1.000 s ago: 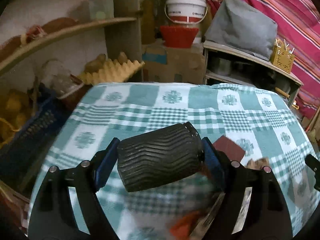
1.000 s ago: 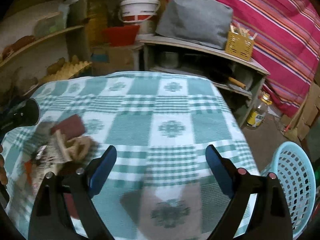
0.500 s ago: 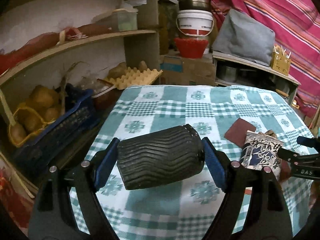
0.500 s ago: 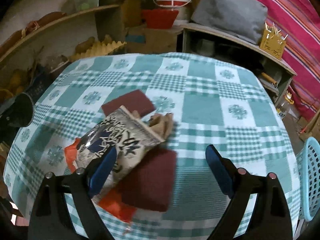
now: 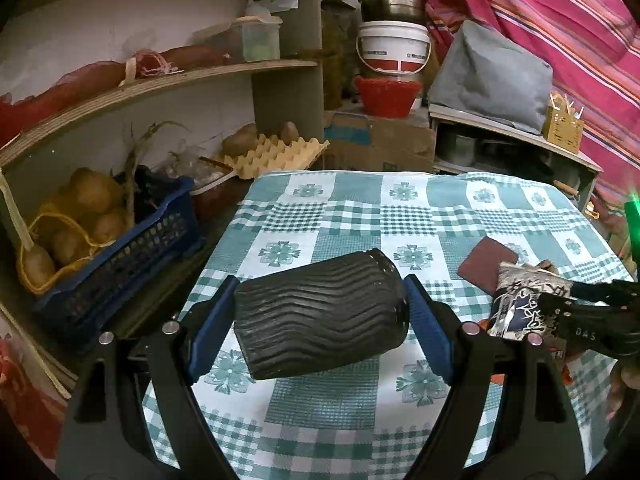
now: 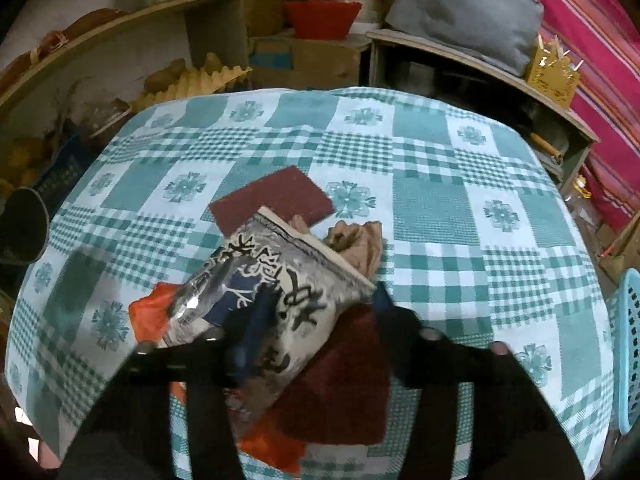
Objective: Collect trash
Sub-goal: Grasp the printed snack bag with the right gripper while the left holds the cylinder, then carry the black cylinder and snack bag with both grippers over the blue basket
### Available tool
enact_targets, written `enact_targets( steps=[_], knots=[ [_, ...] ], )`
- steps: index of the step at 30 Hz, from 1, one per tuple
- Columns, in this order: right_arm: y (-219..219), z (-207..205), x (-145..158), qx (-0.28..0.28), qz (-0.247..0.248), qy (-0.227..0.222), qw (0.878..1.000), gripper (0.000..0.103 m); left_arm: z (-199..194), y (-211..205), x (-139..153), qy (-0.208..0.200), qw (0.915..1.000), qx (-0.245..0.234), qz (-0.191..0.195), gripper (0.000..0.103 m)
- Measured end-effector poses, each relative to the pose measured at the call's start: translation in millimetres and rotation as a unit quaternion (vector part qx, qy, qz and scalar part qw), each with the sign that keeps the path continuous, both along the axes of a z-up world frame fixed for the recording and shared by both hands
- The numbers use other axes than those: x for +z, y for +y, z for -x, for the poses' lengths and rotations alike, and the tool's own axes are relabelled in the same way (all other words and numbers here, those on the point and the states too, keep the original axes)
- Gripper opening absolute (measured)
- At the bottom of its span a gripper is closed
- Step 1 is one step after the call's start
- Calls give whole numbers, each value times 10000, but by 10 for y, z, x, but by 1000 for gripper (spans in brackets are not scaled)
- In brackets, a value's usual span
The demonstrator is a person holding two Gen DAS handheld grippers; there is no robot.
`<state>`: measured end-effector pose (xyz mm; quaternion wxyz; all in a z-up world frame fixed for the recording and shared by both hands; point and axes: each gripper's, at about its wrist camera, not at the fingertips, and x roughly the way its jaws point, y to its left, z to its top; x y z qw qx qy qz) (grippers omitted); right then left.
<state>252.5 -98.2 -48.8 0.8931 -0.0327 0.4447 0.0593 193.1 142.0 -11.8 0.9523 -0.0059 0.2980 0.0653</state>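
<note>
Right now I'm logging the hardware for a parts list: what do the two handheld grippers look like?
The left gripper has matte black angular arms with silver screw heads and flat blue finger pads. The right gripper matches in black, with blue pads; from the left wrist view its side bears pale stamped lettering. No cables or sleeves show.

Tablecloth (image 6: 432, 200): teal and white checks, with teal flower motifs set in pale squares.
Cup (image 5: 320, 312): black, ribbed in wavy lines.
Left gripper (image 5: 320, 316): black arms, blue pads.
Right gripper (image 6: 316, 320): black arms, blue pads.
Packet (image 6: 280, 296): silver-grey, printed with black and white characters and a dark blue patch.
Pad (image 6: 272, 200): dark maroon; a second maroon piece (image 6: 340, 396) is seen under the packet.
Wrapper (image 6: 150, 312): orange-red.
Paper wad (image 6: 356, 244): brown.
Basket (image 6: 630, 352): light blue, perforated.
Crate (image 5: 132, 252): dark blue lattice.
Bucket (image 5: 394, 48): white with a red band.
Bowl (image 5: 386, 96): red.
Curtain (image 5: 568, 32): pink with thin multicoloured stripes.
Egg tray (image 5: 276, 152): pale yellow.
</note>
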Motion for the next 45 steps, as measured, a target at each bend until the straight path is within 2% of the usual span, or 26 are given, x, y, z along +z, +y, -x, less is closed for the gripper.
enact_targets(
  steps=[1,8,13,19,35,38,45],
  knots=[
    [3,-2,5,18,-8,-24,10000,34,-11,-15,2,4,10000,-4,14,80],
    [-142,72,203,87,-244,-356,9990,24,-27,-177,101,-97,9999,-63,41,80],
    [-475,180,494,-99,-616,-762,9951,24,-47,-387,217,-242,9995,-174,74,80],
    [-1048,271,732,-483,-705,-1025,9911,24,-96,-741,287,-323,9987,-398,69,80],
    [-2590,627,749,-1573,-391,-1197,9795,24,-298,-2020,149,-179,9912,-1310,-71,80],
    [-2874,751,786,-1776,-350,-1278,9751,24,-329,-2243,129,-130,9889,-1480,24,80],
    [-3574,1042,813,-2336,-277,-1385,9620,24,-283,-3050,233,-276,9779,-2070,105,80]
  ],
)
